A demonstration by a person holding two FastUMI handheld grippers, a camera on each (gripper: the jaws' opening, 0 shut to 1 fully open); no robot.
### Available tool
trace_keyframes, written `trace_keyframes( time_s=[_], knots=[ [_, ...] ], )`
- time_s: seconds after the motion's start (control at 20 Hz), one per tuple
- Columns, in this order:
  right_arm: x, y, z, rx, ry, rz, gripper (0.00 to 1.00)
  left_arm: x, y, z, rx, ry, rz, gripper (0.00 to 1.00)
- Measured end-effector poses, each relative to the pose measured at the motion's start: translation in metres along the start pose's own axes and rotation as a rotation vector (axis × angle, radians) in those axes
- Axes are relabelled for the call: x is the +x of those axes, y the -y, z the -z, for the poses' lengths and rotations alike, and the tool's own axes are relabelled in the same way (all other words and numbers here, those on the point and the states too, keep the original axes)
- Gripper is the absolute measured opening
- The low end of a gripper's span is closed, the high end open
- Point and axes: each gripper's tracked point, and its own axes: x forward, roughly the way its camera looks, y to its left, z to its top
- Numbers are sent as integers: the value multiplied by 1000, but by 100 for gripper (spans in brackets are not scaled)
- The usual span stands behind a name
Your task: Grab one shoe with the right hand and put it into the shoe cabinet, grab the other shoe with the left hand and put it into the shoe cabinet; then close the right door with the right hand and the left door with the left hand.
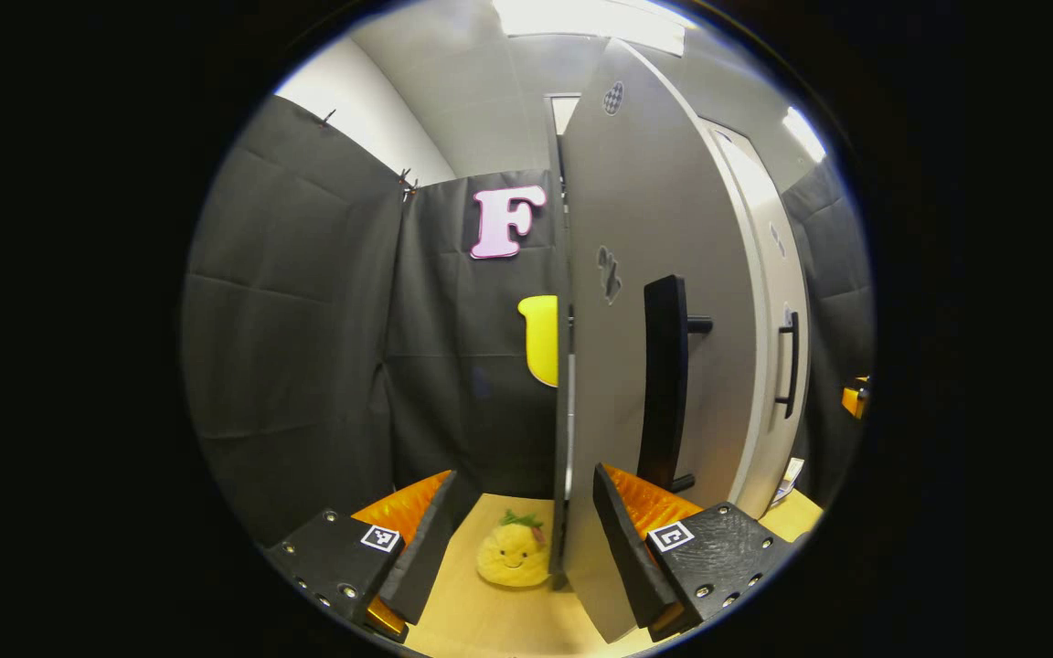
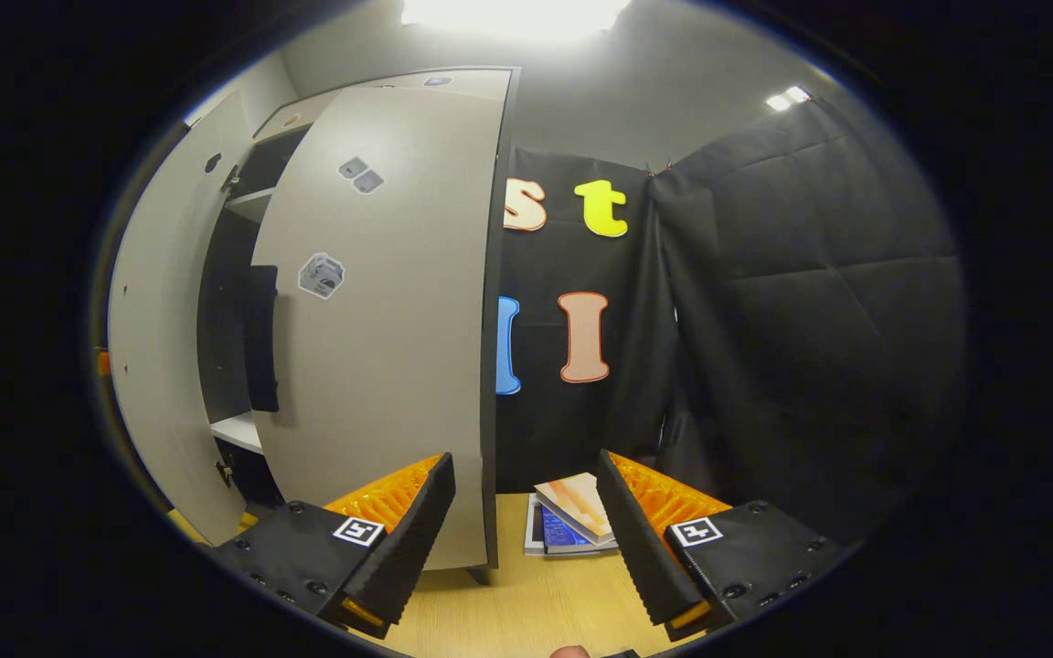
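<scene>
In the left gripper view the shoe cabinet's left door (image 1: 645, 228) stands ajar, its black handle (image 1: 664, 384) facing me. My left gripper (image 1: 525, 475) is open, its fingers straddling that door's free edge without touching it. Farther right is the right door (image 1: 769, 347) with its own black handle (image 1: 792, 366). In the right gripper view the right door (image 2: 380, 320) stands ajar, with the dark cabinet inside (image 2: 234, 265) and a white shelf (image 2: 239, 429) to its left. My right gripper (image 2: 525, 461) is open and empty, with the door's edge just left of the middle of its gap.
A yellow plush toy (image 1: 513, 553) sits on the wooden floor (image 1: 490, 621) by the left door's foot. Some magazines (image 2: 572, 512) lie on the floor (image 2: 526, 603) against the black cloth wall, right of the right door.
</scene>
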Motion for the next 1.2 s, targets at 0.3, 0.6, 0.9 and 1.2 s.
trace_keyframes(
  time_s=[0.3, 0.6, 0.9, 1.2],
  knots=[
    [-5, 22, 7, -11, -14, 29, 98, 16, 40, -2, -28, -3, 71, 79],
    [-5, 45, 9, -13, -11, 61, 98, 37, 92, -4, -53, 1, 160, 79],
    [-5, 62, 11, -10, -15, 77, 98, 61, 123, -7, -52, -4, 168, 79],
    [-2, 59, 13, -6, -13, 40, 98, 57, 126, -3, -59, 6, 153, 79]
  ],
)
